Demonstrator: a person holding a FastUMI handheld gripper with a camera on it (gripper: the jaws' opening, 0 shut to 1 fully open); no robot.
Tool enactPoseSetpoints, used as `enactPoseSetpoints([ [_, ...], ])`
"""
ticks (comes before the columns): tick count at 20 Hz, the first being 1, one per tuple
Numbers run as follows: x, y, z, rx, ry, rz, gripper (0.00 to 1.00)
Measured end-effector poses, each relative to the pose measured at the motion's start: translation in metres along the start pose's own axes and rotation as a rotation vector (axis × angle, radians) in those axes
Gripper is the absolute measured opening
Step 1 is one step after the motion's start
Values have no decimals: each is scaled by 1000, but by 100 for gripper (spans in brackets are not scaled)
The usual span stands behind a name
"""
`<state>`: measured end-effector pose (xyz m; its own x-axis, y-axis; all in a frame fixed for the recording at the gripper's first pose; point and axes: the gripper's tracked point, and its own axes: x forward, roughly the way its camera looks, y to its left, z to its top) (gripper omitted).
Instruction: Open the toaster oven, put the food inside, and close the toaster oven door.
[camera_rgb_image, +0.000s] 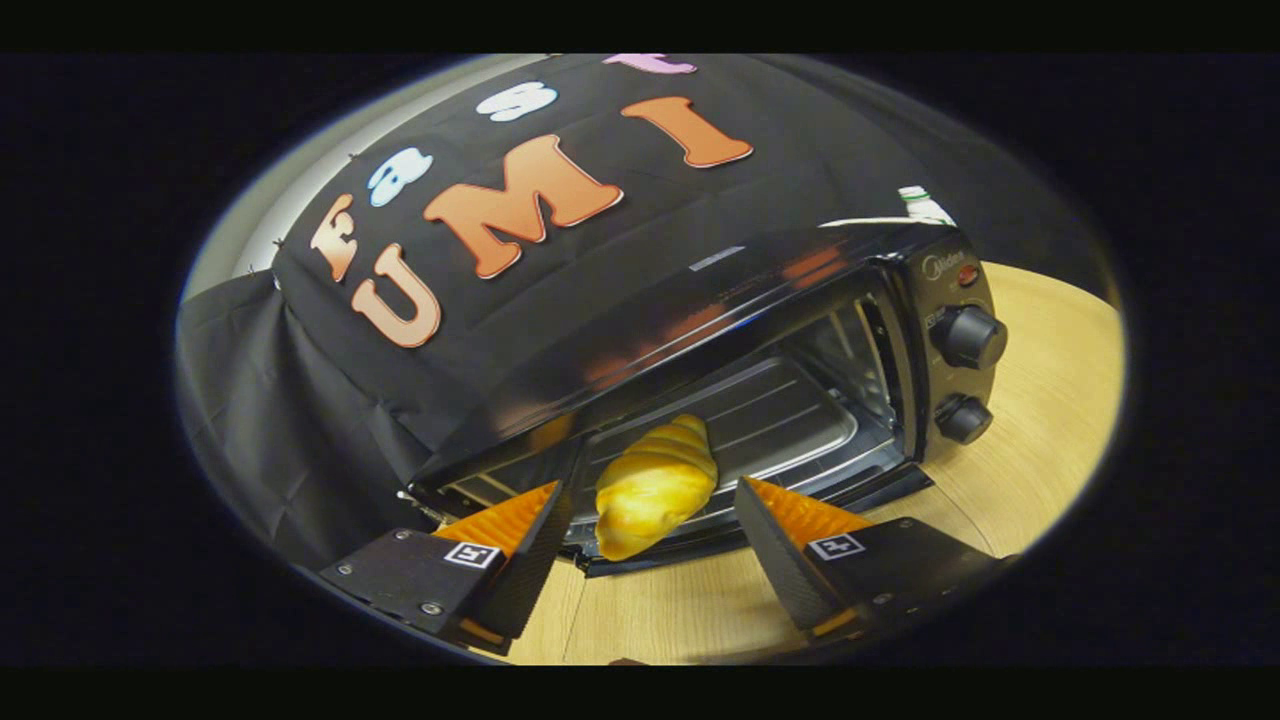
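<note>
The gripper (650, 520) is seen with its fingers spread wide, pressing on nothing. A golden croissant-shaped piece of food (655, 487) is seen between the two fingers, apart from both, its far end reaching past their tips into the mouth of the toaster oven (700, 320). The oven is seen open, and its metal tray (790, 415) lies beyond the food. Two knobs (968, 337) are set on its right panel. The oven is carried by a wooden table (1040, 400), near its back edge.

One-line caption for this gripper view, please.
Open gripper with a croissant between its spread fingers, at the mouth of the open toaster oven on a wooden table.
</note>
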<state>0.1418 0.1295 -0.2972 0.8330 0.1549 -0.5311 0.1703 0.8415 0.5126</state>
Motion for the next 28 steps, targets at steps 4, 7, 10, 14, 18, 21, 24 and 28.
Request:
enactPoseSetpoints([
  [4, -41, -7, -18, -154, 28, -27, 96],
  [7, -79, -5, -39, -240, 72, 6, 96],
  [10, -110, -16, -71, -286, 130, 32, 96],
  [14, -138, -49, -108, -315, 218, -22, 96],
  [18, -140, -72, -130, -340, 286, -53, 96],
  [21, -124, -73, -142, -307, 341, -27, 97],
  [24, -113, -62, -145, -295, 367, -1, 97],
  [28, -113, -46, -135, -337, 334, 24, 97],
])
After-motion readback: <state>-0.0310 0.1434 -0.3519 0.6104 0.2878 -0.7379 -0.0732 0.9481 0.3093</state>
